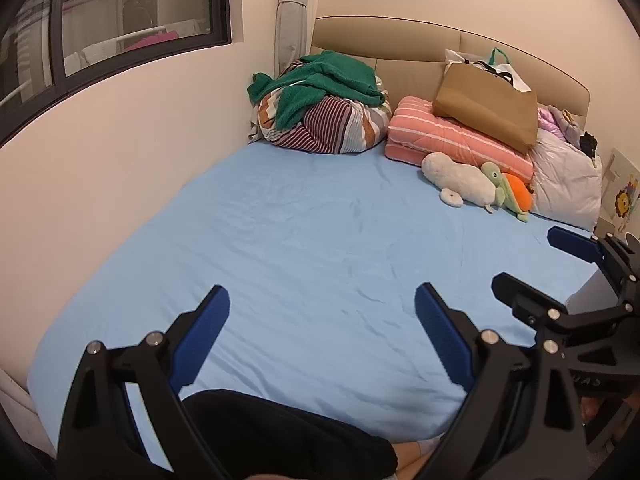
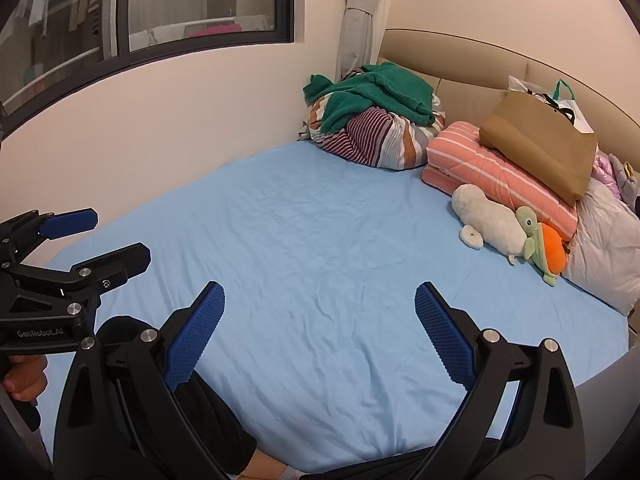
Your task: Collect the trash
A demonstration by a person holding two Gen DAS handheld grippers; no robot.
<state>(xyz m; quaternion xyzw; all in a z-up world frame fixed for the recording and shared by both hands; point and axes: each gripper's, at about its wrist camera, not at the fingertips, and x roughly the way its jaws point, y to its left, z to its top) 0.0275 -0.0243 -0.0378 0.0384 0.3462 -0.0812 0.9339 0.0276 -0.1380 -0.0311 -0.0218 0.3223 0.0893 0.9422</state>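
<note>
Although the job was to pick up trash, no clear piece of trash showed anywhere on the blue bed sheet [image 1: 320, 240]. The sheet was bare in the middle and only wrinkled. The left gripper [image 1: 322, 332] hung over the near end of the bed with its blue fingers [image 1: 202, 336] spread wide and nothing between them. The right gripper [image 2: 320, 330] was beside it, also spread wide and holding nothing.

All the things lay far ahead of both grippers, up by the headboard [image 1: 420, 40]. There was a green blanket [image 1: 320, 84] on a striped bundle [image 1: 332, 124], a folded pink quilt [image 1: 452, 136], a brown paper bag [image 1: 488, 104] with a white plastic bag [image 1: 506, 68] behind it, a white soft toy [image 1: 460, 180] and a green and orange turtle toy [image 1: 510, 194].

If any trash was there, I would guess it was near the bags, which sat ahead and to the right. The right gripper looked a bit nearer to that side. With no trash seen, its long way could not be told.

The words "GenRobot.AI" [image 2: 40, 333] could be read on the left gripper in the right camera. A sheet with a lion picture [image 1: 624, 204] stood at the far right, and its writing was too small to read.
</note>
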